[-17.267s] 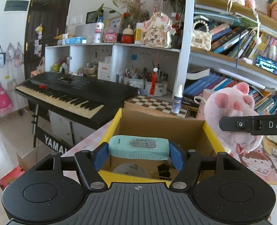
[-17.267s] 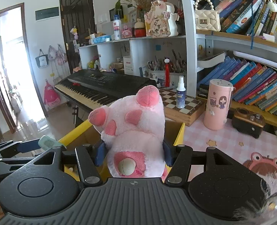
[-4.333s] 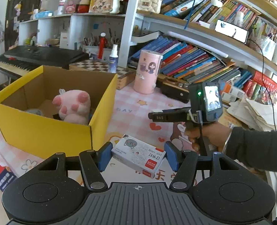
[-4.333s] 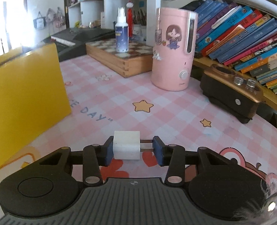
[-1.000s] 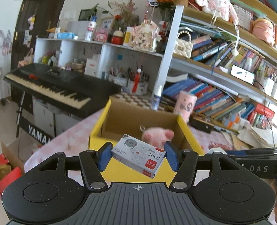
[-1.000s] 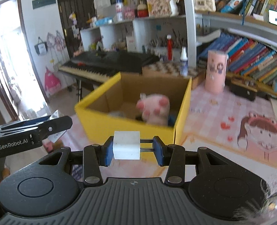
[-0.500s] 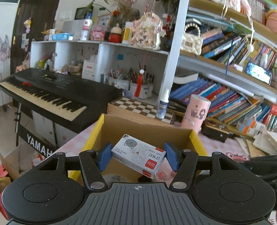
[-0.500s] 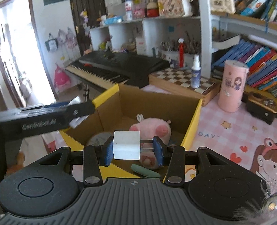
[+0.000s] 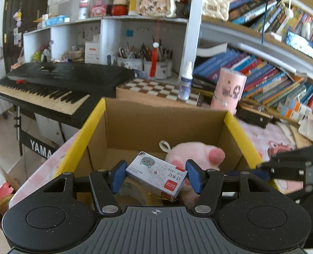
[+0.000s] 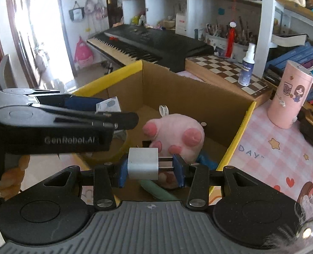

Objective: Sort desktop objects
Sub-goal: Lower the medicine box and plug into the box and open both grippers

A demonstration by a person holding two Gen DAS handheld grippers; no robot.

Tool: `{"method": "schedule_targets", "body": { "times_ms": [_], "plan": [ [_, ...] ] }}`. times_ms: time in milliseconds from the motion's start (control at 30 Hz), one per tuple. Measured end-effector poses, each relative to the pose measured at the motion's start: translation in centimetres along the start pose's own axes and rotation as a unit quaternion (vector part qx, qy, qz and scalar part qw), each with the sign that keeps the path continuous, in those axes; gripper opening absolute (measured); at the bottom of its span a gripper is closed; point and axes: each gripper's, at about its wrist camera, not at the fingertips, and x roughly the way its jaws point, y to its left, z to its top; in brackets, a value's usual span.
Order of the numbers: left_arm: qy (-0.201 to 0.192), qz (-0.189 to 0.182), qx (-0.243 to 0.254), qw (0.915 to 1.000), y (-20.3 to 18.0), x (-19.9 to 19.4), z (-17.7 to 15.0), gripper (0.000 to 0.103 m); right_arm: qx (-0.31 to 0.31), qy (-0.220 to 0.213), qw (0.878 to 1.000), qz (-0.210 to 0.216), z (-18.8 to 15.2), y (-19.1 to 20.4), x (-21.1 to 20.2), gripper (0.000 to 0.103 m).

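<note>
My left claw (image 9: 156, 176) is clamped on a small box of staples (image 9: 156, 174), grey-white with a cat face and a red end label, held tilted between the blue pads (image 9: 119, 174) over the open yellow cardboard box (image 9: 93, 124). My right claw (image 10: 151, 166) is clamped on a white charger plug (image 10: 142, 164): the left pad presses the cube's side and the right pad meets its metal prongs. It too hangs above the box (image 10: 239, 131), near its front edge.

Down inside the box lies a pink plush toy (image 10: 177, 137) with darker pink paw pads and a white loop tag beside it; from the left wrist view the plush (image 9: 195, 153) sits just behind the staples. A roll of tape (image 9: 133, 192) lies on the box floor below my left claw, and a pale green case (image 10: 156, 189) shows under my right claw.

From the right wrist view, my left claw (image 10: 116, 116) reaches in from the left side with the corner of the staple box (image 10: 108, 104) showing.

The box stands on a desk (image 10: 272, 158) with a pink checked cover. Beyond it are a chessboard (image 10: 226, 72) with a small spray bottle (image 10: 246, 66) on it, a pink cylinder (image 10: 289, 94) with a cartoon girl, a black keyboard (image 9: 57, 82), and shelves of books (image 9: 268, 78).
</note>
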Motion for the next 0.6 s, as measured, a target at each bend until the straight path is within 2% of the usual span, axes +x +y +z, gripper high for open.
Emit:
{"method": "schedule_targets", "body": {
  "times_ms": [100, 233, 467, 600],
  "plan": [
    [0.015, 0.000, -0.001, 0.9999, -0.1, 0.8, -0.3, 0.061, -0.015, 0.005, 1.000, -0.001, 0.2, -0.3, 0.7, 0.041],
    [0.023, 0.004, -0.026, 0.9994, 0.4, 1.6, -0.3, 0.061, -0.036, 0.011, 0.999, 0.007, 0.5, -0.5, 1.5, 0.041],
    [0.047, 0.014, -0.042, 0.9979, 1.0, 3.1, -0.2, 0.061, -0.061, 0.026, 0.997, 0.030, 1.3, -1.3, 2.2, 0.047],
    [0.047, 0.012, -0.045, 0.9978, 0.7, 3.1, -0.2, 0.061, -0.065, 0.029, 0.997, 0.035, 1.4, -1.5, 2.3, 0.048]
  ]
}}
